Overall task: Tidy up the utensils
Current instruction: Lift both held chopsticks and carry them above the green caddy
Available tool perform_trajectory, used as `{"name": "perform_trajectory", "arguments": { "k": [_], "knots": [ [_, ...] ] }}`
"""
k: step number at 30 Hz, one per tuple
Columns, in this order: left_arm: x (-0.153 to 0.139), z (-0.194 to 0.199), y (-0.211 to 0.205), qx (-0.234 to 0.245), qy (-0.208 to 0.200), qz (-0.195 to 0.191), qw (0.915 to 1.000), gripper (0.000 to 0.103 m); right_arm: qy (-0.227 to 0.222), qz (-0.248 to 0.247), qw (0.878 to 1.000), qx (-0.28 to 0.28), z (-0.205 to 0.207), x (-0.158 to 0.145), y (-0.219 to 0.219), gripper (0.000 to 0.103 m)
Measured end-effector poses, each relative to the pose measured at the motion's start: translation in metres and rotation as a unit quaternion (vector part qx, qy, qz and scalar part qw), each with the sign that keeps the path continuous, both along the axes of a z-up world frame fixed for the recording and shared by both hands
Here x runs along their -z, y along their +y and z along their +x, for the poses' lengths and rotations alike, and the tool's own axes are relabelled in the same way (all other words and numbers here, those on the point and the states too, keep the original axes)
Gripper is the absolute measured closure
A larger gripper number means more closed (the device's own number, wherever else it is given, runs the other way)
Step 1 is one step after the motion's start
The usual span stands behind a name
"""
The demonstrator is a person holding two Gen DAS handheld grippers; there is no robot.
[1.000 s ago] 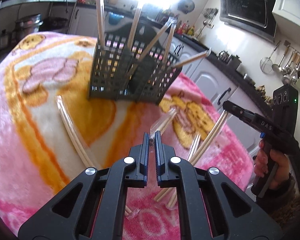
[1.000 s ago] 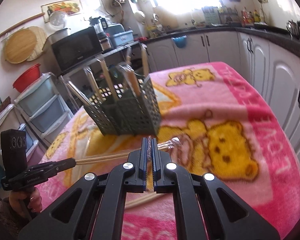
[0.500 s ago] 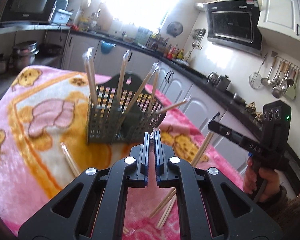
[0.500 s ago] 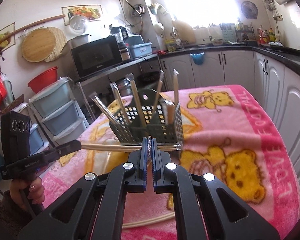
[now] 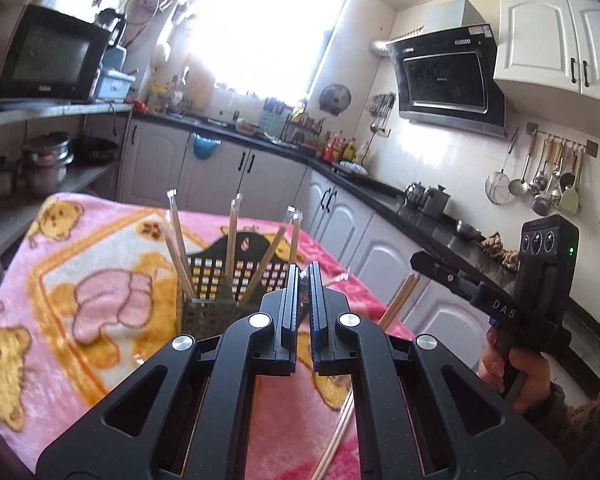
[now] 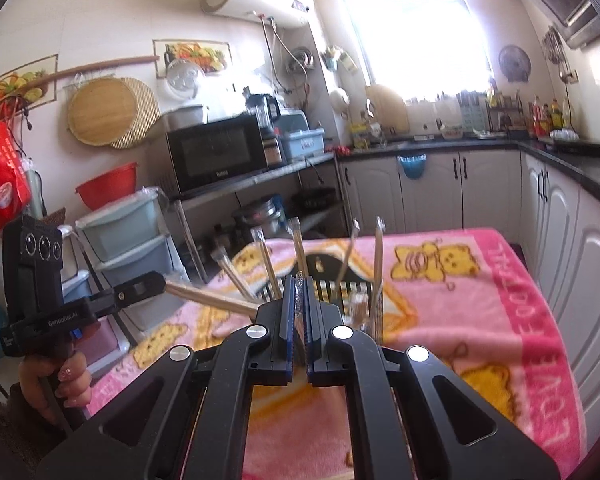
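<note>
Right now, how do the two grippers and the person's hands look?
Both the left gripper and the right gripper are black plastic with silver rivets and blue-edged pads. Each has a pistol handle and a box with three round lenses. A dark sleeve covers the right wrist.

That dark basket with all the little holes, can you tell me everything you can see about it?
The basket is dark grey plastic with grid walls full of square holes and a raised curved handle in the middle. It stands upright on the pink teddy-bear blanket. Several wrapped chopsticks stick up out of it, leaning different ways. No gripper touches the basket. Its lower part hides behind the left gripper in front.
</note>
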State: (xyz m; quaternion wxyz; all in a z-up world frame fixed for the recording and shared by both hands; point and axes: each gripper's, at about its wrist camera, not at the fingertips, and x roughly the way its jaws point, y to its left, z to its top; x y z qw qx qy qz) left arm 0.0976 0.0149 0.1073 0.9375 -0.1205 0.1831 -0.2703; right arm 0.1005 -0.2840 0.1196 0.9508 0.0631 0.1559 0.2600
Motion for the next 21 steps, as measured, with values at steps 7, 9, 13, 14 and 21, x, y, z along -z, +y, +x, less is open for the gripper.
{"name": "perform_trajectory", "arguments": {
  "k": [7,9,13,14,21],
  "knots": [
    [-0.020,-0.002,0.010,-0.013,-0.025,-0.005,0.9996,0.101,-0.052,0.009,0.999,-0.005,0.001,-0.034,0.003,0.099],
    [-0.028,-0.002,0.012,-0.017,-0.035,-0.006,0.9992,0.101,-0.063,0.012,0.998,-0.008,0.002,-0.042,0.005,0.099],
    [-0.045,-0.002,0.017,-0.026,-0.058,-0.008,0.9979,0.101,-0.088,0.018,0.996,-0.013,0.004,-0.058,0.009,0.099],
    [-0.049,-0.002,0.017,-0.031,-0.062,-0.007,0.9976,0.101,-0.093,0.018,0.995,-0.013,0.005,-0.061,0.010,0.099],
    [-0.068,-0.001,0.026,-0.052,-0.082,-0.007,0.9953,0.101,-0.121,0.034,0.992,-0.002,0.018,-0.081,0.005,0.099]
  ]
}}
